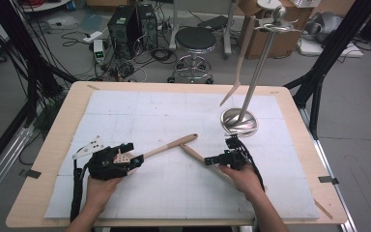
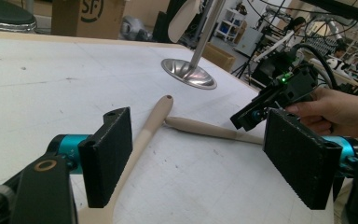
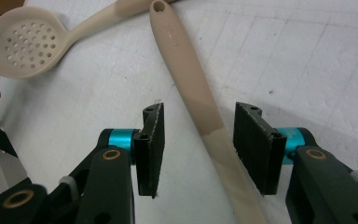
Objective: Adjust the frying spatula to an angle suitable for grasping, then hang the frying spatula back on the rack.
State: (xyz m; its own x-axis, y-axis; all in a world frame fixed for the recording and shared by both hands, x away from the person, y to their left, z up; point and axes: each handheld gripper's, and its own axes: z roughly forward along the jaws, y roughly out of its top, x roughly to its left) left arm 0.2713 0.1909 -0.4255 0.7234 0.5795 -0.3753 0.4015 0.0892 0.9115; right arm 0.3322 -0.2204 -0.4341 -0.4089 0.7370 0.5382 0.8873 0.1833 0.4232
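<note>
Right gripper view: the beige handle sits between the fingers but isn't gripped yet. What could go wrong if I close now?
1. The long beige wooden-look utensil handle lies slanted between the right gripper fingers, nearer one pad, so closing may twist or roll it.
2. The beige perforated skimmer spoon handle nearly meets it at the tips; a nudge could shift that spoon.
3. The shiny metal stand base sits close beyond; lifting forward might strike it.

In the high view, the left gripper [image 1: 128,155] covers most of the skimmer's [image 1: 164,146] bowl. The right hand [image 1: 241,176] hides the near end of the spoon [image 1: 195,153]. The stand's [image 1: 239,121] top is cut off.
</note>
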